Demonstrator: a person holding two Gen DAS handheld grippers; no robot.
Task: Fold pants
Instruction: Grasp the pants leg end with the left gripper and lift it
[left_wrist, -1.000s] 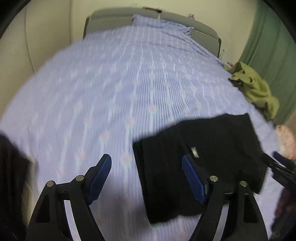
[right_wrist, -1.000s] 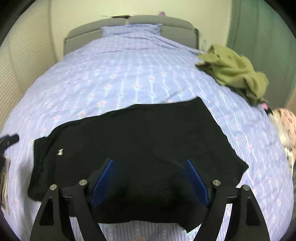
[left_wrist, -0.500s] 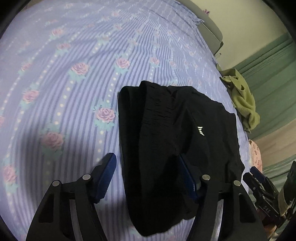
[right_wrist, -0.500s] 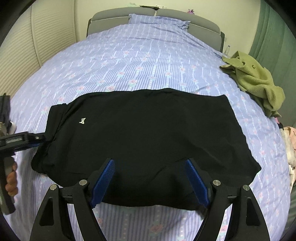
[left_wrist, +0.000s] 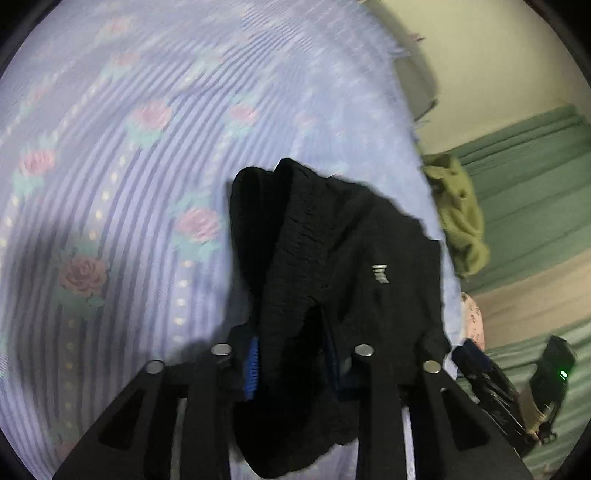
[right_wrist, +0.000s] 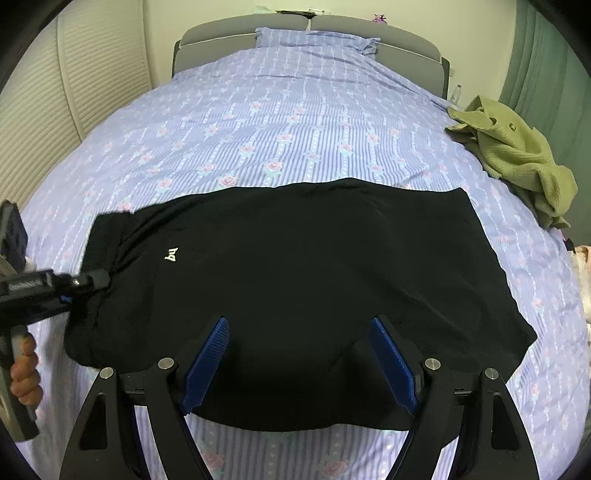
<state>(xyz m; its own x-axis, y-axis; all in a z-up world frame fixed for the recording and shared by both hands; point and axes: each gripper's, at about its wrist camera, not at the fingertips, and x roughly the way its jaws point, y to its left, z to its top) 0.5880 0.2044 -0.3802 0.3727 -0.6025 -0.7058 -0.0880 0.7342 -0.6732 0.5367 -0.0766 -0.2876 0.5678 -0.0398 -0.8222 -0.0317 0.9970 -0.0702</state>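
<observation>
I see the black pants (right_wrist: 295, 280) lying flat on the bed (right_wrist: 295, 122); my left tool (left_wrist: 291, 362) has just been closing, pinching their waistband; my right tool (right_wrist: 299, 362) hovers spread wide over their near edge.

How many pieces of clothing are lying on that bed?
2 for certain. Black pants lie spread across the near part of the bed, and a crumpled green garment sits at its right edge. Something pinkish at the far right edge may be another.

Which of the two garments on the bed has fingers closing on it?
The black pants, gripped at the waistband end by the left gripper, whose fingers have just been closing. The green garment lies untouched by the bed's edge.
</observation>
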